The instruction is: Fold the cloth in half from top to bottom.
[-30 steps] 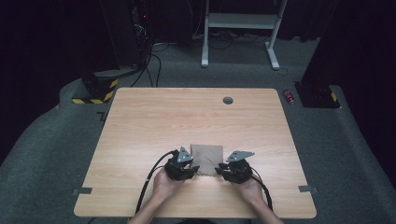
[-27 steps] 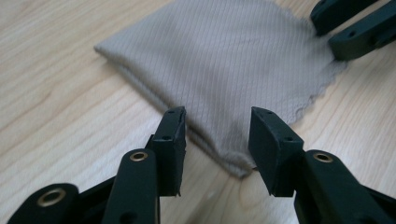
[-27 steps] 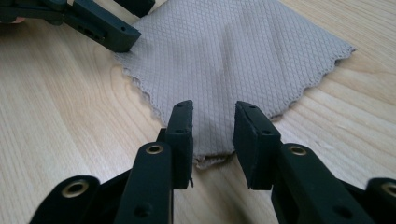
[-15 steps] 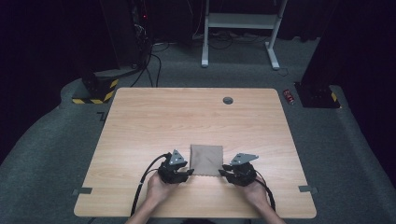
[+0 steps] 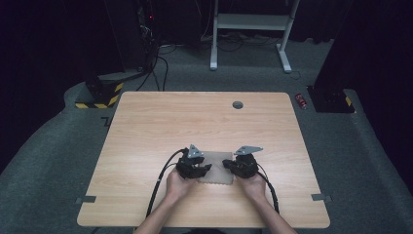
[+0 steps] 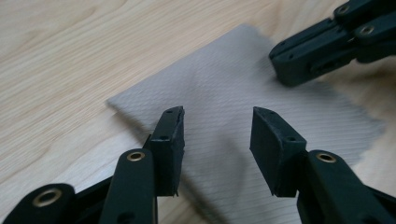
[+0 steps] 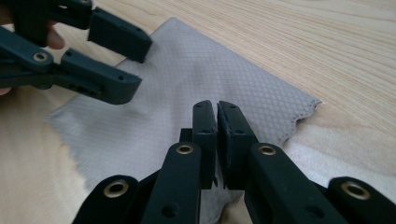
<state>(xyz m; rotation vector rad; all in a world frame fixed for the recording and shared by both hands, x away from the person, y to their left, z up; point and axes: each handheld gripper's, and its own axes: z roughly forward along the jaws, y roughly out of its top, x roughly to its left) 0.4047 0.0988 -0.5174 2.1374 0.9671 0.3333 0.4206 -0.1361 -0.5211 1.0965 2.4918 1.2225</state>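
A grey waffle-textured cloth lies flat on the wooden table near its front edge. My left gripper is at the cloth's left side; in the left gripper view its jaws stand open just over the cloth, apart from it. My right gripper is at the cloth's right side. In the right gripper view its jaws have just been closing and are together on the cloth's near edge, which bunches up under them. Each gripper view shows the other gripper across the cloth.
A round cable hole sits near the table's far edge. On the floor beyond are a yellow-and-black striped base, a small red object, cables and a white stand. Wide bare tabletop surrounds the cloth.
Both hands moved forward and inward onto the cloth's near corners. The right jaws have come together; the left jaws stayed apart.
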